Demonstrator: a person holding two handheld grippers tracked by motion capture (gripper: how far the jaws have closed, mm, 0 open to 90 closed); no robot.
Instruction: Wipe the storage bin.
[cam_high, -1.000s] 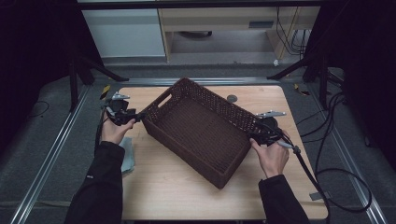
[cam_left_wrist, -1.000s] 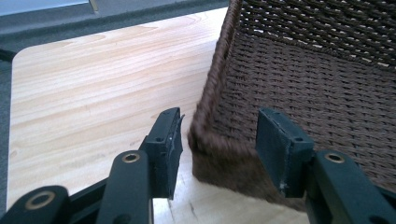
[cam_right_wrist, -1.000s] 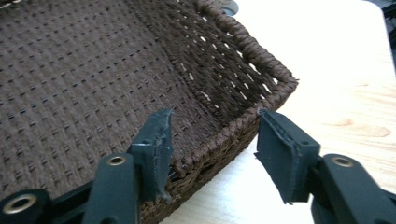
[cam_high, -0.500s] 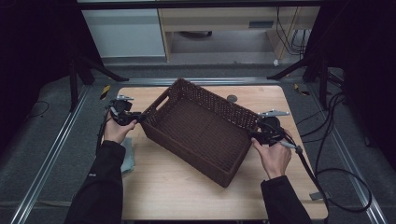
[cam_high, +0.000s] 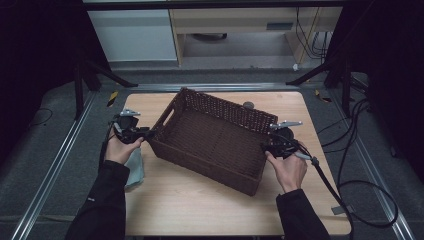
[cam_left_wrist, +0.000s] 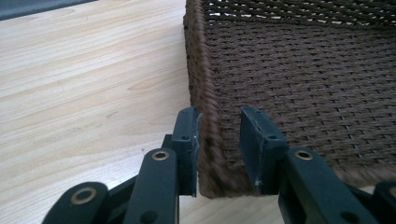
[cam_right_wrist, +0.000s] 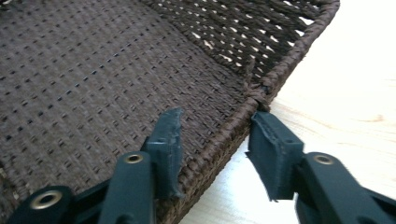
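- My left tongs (cam_high: 142, 134) reach in level from the left, straddling the left rim of the brown woven basket (cam_high: 215, 137); outer pad touches, inner pad stands off, so spread.
- My right tongs (cam_high: 272, 146) straddle the right rim, jaws just closing, gaps both sides.
- The basket sits askew mid-surface (cam_high: 200, 200).
- A pale cloth (cam_high: 135, 167) lies half hidden under my left forearm.
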